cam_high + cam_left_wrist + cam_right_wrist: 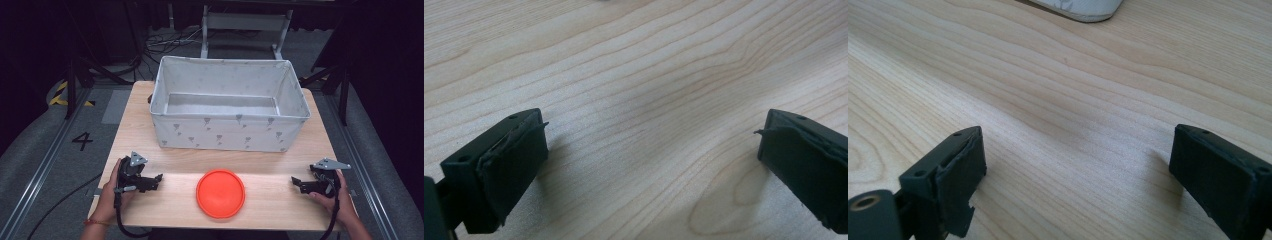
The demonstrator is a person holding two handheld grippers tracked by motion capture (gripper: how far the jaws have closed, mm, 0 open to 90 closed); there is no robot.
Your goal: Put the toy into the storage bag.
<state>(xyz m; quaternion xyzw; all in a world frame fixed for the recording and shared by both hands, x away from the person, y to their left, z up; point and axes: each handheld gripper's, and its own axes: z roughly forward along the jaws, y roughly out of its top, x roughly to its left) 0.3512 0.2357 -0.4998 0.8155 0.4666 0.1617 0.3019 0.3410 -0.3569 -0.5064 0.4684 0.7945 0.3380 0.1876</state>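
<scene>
At the lower left of the frame the left gripper (159, 177) rested on the pale wooden table (280, 162), jaws spread wide; at lower right the right gripper (294, 181) did likewise. Between them, low centre, lay a round orange plastic disc (220, 193). Beyond it stood a grey fabric storage box (229, 132).

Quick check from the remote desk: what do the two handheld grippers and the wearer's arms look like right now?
Both the left gripper and the right gripper are black, each with two blocky jaws faced with worn dark pads, a grey three-cornered plate on top and a black cable trailing back. The arms are bare of sleeves; a thin reddish band circles the left wrist.
</scene>
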